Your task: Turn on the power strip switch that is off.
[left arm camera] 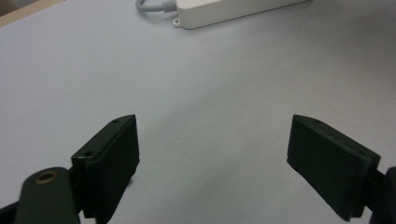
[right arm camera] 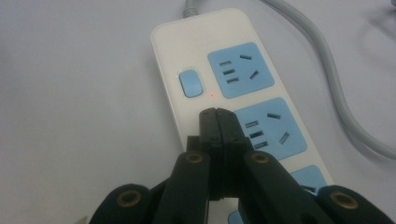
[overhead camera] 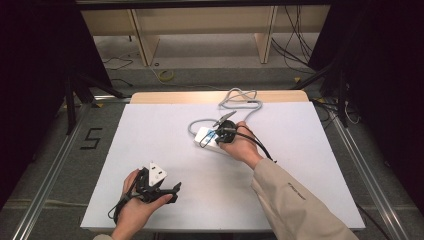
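A white power strip [overhead camera: 204, 140] with blue sockets lies mid-table, its grey cable [overhead camera: 241, 98] looping toward the far edge. My right gripper [overhead camera: 216, 135] is over the strip. In the right gripper view its jaws [right arm camera: 218, 113] are shut with nothing between them, tips on the strip [right arm camera: 196, 42] just below the blue switch [right arm camera: 191, 83]; a tiny red light [right arm camera: 212, 95] glows beside it. My left gripper [overhead camera: 175, 192] rests near the front edge, held in a hand. Its jaws [left arm camera: 215, 128] stand wide open over bare mat, facing the strip's cable end [left arm camera: 224, 11].
A white mat [overhead camera: 150, 130] covers the table, with a wooden strip [overhead camera: 165, 96] along the far edge. A beige sleeve [overhead camera: 295, 200] comes in from the bottom right. Black cables trail from both grippers. Shelving and loose wires lie on the floor beyond.
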`<control>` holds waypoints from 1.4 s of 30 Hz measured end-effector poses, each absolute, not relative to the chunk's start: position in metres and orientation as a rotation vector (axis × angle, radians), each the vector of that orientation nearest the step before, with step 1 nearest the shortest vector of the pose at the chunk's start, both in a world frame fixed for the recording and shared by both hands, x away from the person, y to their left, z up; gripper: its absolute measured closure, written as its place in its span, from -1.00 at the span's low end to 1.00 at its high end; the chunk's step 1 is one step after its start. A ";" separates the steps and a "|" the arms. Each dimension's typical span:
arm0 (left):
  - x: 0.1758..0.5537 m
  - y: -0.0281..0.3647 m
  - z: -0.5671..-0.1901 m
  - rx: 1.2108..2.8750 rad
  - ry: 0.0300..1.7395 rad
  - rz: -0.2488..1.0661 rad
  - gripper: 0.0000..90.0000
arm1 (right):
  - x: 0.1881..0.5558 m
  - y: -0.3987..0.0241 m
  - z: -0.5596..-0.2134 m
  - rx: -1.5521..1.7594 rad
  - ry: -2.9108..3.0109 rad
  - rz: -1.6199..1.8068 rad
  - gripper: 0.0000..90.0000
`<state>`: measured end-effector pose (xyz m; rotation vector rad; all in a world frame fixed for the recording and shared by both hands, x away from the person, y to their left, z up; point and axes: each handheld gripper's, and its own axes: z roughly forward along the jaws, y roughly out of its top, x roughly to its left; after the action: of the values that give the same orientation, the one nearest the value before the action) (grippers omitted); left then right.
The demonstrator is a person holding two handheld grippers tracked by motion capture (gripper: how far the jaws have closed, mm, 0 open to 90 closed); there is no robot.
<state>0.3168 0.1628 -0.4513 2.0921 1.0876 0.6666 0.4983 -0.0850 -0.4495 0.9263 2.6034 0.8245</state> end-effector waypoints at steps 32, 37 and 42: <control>0.317 0.162 -0.451 2.093 1.087 0.667 -0.64 | 0.500 -0.083 -0.448 0.951 2.617 0.796 1.00; 0.317 0.162 -0.451 2.093 1.087 0.667 -0.64 | 0.500 -0.082 -0.448 0.946 2.620 0.788 1.00; 0.317 0.162 -0.451 2.095 1.085 0.667 -0.64 | 0.500 -0.082 -0.448 0.948 2.620 0.786 1.00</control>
<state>0.3165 0.1619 -0.4513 2.0948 1.0850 0.6675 0.4998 -0.0819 -0.4477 0.9483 2.6203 0.7865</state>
